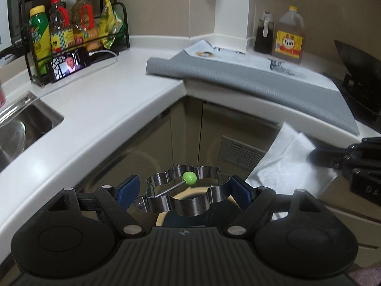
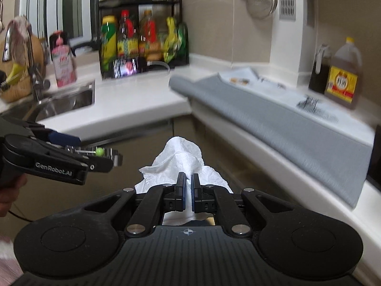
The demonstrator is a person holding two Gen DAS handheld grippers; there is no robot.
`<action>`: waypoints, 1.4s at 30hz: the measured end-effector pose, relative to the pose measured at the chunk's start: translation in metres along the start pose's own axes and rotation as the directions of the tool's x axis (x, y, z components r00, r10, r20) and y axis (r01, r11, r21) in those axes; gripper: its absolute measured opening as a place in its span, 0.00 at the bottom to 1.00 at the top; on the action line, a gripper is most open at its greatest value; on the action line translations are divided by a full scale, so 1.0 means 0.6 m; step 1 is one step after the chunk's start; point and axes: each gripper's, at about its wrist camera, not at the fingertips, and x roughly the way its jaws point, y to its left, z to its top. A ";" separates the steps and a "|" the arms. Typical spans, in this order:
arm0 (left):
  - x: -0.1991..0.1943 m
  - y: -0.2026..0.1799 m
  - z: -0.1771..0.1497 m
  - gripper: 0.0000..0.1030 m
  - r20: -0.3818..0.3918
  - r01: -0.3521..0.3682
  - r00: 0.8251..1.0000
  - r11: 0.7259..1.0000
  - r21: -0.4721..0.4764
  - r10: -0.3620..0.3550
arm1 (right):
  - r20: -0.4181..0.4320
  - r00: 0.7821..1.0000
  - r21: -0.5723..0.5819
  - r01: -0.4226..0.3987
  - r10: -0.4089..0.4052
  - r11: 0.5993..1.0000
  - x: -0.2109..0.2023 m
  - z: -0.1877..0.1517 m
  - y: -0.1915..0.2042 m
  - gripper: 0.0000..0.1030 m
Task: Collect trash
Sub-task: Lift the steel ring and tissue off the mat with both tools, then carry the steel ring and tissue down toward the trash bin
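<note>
Right gripper [image 2: 188, 191] fingers pressed together, pinching white paper towel [image 2: 183, 159] — carried in air before bench [image 2: 133, 109]. Left gripper [image 1: 183, 190] fingers spread wide, clamping flower-shaped metal ring [image 1: 188, 197]. Keep pinch firm until over bin — bin not in view.

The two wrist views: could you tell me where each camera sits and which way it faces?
Left wrist: behind the left gripper, which holds a flower-shaped metal ring, facing the counter corner; the right gripper enters at right.
Right wrist: behind the right gripper, shut on a white paper towel, facing the sink; a hand shows.
Shared: grey mat, bottle rack.
</note>
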 end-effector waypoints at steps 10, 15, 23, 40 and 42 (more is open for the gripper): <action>0.009 0.008 -0.004 0.84 -0.025 0.017 1.000 0.999 -0.031 -0.018 | -0.054 0.999 -0.020 0.005 -0.006 1.000 0.016 -0.019 0.015 0.04; 0.014 0.012 -0.004 0.84 -0.034 0.018 0.999 0.999 -0.039 -0.020 | -0.067 0.998 -0.027 0.003 -0.004 1.000 0.022 -0.020 0.017 0.04; 0.019 0.015 -0.004 0.84 -0.041 0.022 0.999 0.999 -0.046 -0.024 | -0.075 0.997 -0.035 -0.007 0.004 0.999 0.025 -0.019 0.015 0.04; 0.026 0.010 -0.009 0.84 -0.041 0.012 0.999 0.999 -0.032 -0.014 | -0.083 0.996 -0.029 -0.014 0.012 0.999 0.033 -0.023 0.012 0.04; 0.028 0.008 -0.009 0.84 -0.046 0.011 0.999 0.999 -0.032 -0.013 | -0.085 0.996 -0.031 -0.015 0.012 0.999 0.035 -0.022 0.009 0.04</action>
